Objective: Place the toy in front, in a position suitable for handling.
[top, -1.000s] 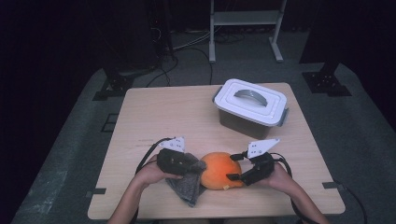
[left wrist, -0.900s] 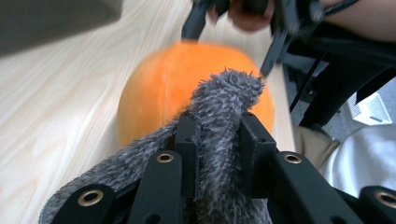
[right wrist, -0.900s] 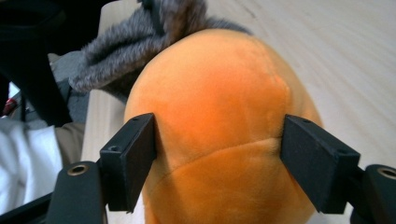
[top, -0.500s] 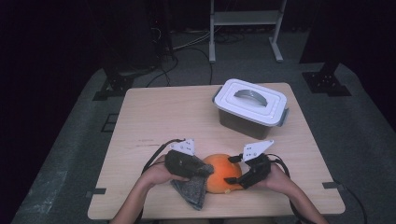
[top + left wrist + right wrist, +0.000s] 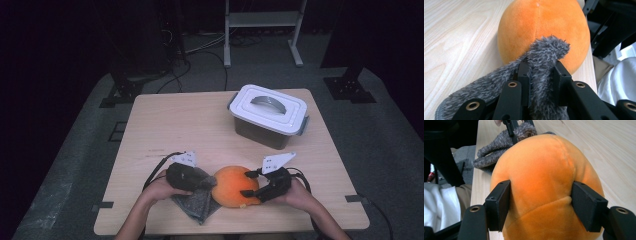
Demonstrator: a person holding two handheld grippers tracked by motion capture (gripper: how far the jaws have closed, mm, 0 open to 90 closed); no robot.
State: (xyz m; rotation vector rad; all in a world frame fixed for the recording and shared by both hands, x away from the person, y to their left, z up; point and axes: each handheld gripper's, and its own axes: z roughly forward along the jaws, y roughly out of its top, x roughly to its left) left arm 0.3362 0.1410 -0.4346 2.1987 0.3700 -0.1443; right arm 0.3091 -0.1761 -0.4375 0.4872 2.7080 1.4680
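On the table point(image 5: 165, 120) stand one orange plush ball point(image 5: 234, 186), one grey furry cloth point(image 5: 198, 201) and one lidded plastic box point(image 5: 268, 115) with one handle on its lid. Two hand-held grippers are present, the left gripper point(image 5: 202, 181) and the right gripper point(image 5: 248, 184), one in each of the person's two hands. Beyond the table stands one white metal frame point(image 5: 262, 20), with two black stand bases on the floor, one at each side.

both grippers point(image 5: 256, 184) are black, with brass-ringed holes, trailing black cables and pale three-cornered top plates point(image 5: 278, 161)
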